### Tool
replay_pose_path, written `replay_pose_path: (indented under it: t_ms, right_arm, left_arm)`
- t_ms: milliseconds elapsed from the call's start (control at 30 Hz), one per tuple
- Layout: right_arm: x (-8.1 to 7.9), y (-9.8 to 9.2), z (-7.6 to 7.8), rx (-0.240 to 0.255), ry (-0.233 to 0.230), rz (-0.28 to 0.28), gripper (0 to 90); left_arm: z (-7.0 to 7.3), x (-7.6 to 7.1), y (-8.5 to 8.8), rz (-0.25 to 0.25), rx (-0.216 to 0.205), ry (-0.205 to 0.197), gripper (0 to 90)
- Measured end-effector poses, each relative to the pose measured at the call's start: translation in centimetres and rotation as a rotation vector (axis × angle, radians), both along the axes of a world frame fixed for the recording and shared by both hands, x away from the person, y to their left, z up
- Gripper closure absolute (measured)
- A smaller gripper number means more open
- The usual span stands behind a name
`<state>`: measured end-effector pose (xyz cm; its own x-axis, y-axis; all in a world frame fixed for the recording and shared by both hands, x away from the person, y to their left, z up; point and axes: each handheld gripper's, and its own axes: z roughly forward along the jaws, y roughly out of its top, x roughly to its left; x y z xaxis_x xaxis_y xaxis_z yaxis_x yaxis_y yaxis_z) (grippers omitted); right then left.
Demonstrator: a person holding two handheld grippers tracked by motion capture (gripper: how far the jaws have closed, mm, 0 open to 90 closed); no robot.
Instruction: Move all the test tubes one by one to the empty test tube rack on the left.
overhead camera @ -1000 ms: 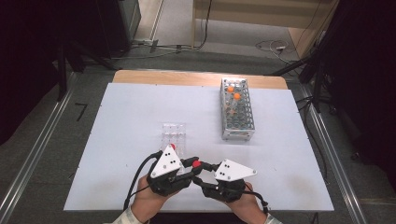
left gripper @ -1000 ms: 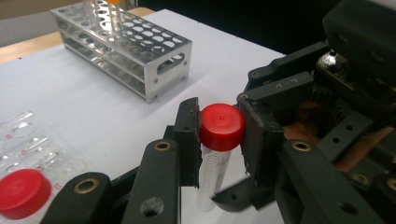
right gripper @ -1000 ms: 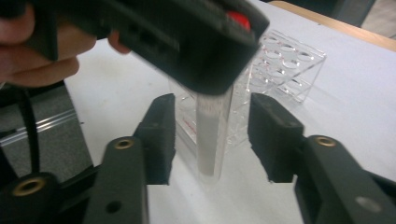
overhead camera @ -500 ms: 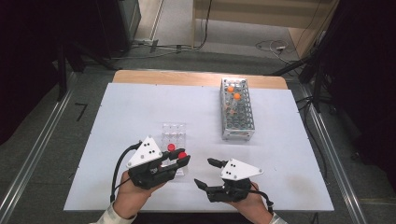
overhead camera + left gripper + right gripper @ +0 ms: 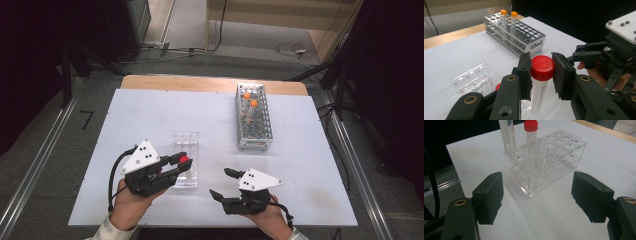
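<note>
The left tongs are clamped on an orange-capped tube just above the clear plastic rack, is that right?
Not quite: the cap is red, not orange. The left gripper view shows the left tongs clamped on a red-capped tube, and the high view places it just above the clear plastic rack. The orange caps sit in the metal rack.
</note>
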<state>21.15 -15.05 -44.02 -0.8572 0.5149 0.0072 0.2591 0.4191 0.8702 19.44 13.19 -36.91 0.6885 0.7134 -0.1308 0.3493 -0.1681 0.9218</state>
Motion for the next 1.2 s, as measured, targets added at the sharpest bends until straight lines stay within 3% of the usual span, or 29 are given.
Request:
replay_pose_path:
  t_ms: [200,400,933,1200]
  right_arm:
    - [0.1,-0.1,-0.1,-0.003,0.003,-0.006,24.5]
    - [0.1,0.0,-0.1,-0.002,0.008,-0.012,24.6]
    - [0.1,-0.1,-0.1,-0.005,0.01,-0.011,24.9]
    - [0.1,0.0,-0.2,-0.011,0.009,-0.008,24.9]
  left_arm:
    - [0.0,0.2,0.5,0.034,-0.002,-0.011,70.2]
    - [-0.5,0.5,0.4,0.07,0.034,-0.035,70.1]
    - [-3.5,1.0,-0.9,0.103,0.11,-0.015,69.6]
    - [-4.2,1.0,-1.0,0.097,0.115,0.005,66.2]
